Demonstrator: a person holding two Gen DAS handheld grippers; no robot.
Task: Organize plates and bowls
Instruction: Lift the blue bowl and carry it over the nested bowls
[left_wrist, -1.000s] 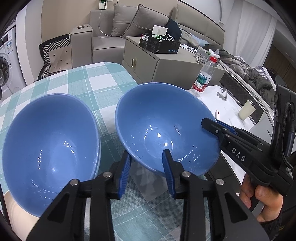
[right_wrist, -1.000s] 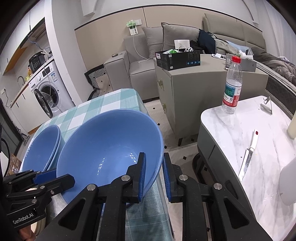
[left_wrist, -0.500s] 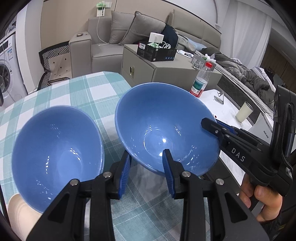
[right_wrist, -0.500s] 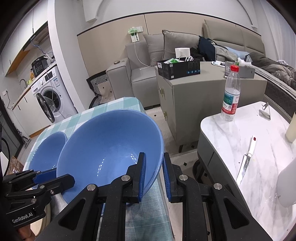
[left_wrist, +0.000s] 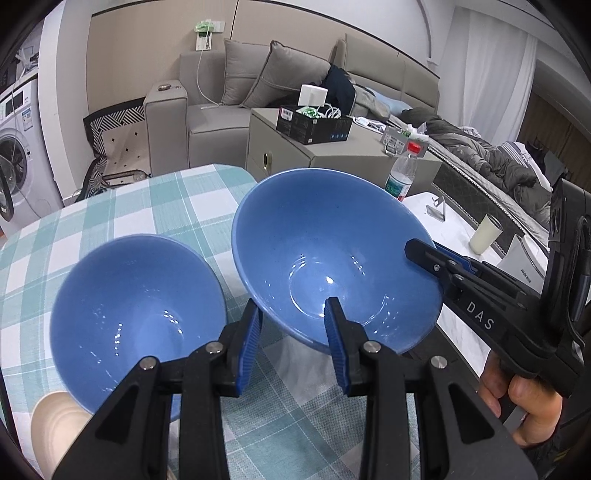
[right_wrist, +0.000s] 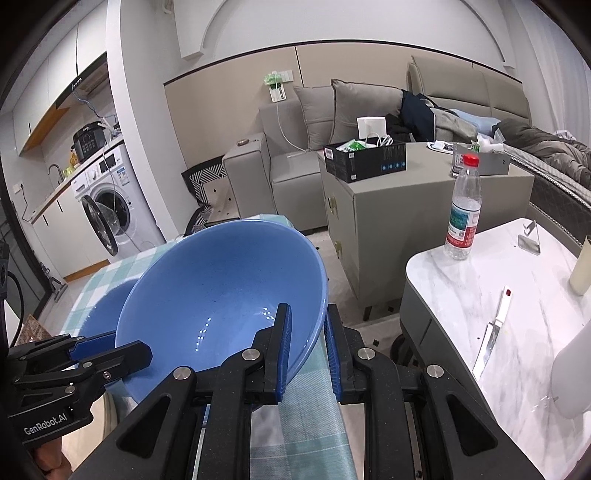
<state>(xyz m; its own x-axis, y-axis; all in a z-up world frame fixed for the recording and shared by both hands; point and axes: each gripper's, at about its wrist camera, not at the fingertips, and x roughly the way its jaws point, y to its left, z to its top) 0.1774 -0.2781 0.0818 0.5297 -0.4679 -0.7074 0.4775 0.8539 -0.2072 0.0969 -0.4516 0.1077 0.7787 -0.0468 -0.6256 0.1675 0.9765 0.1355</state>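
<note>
The checked table (left_wrist: 155, 206) fills the lower left of the left wrist view, its rounded far edge curving across the middle and bare cloth open beyond the bowls. In the right wrist view its near corner drops off at bottom centre, with a strip of floor between it and the marble counter (right_wrist: 517, 295) at right. A grey cabinet (right_wrist: 406, 206) stands beyond that gap.

The held bowl (left_wrist: 332, 258) sits centre frame, tilted, raised off the cloth. The left gripper (left_wrist: 293, 345) is clamped on its near rim, one pad inside and one under the wall. The right gripper (right_wrist: 308, 350) pinches the rim at the opposite side, jaws nearly together with the wall between them; it shows at the right edge of the left wrist view.

A second bowl (left_wrist: 136, 310) rests on the table at lower left, just beside the held one. A cream plate (left_wrist: 55, 424) peeks out beneath it at the bottom left corner.

On the counter stand a bottle (right_wrist: 463, 210) and, nearer, a knife (right_wrist: 493, 332).
</note>
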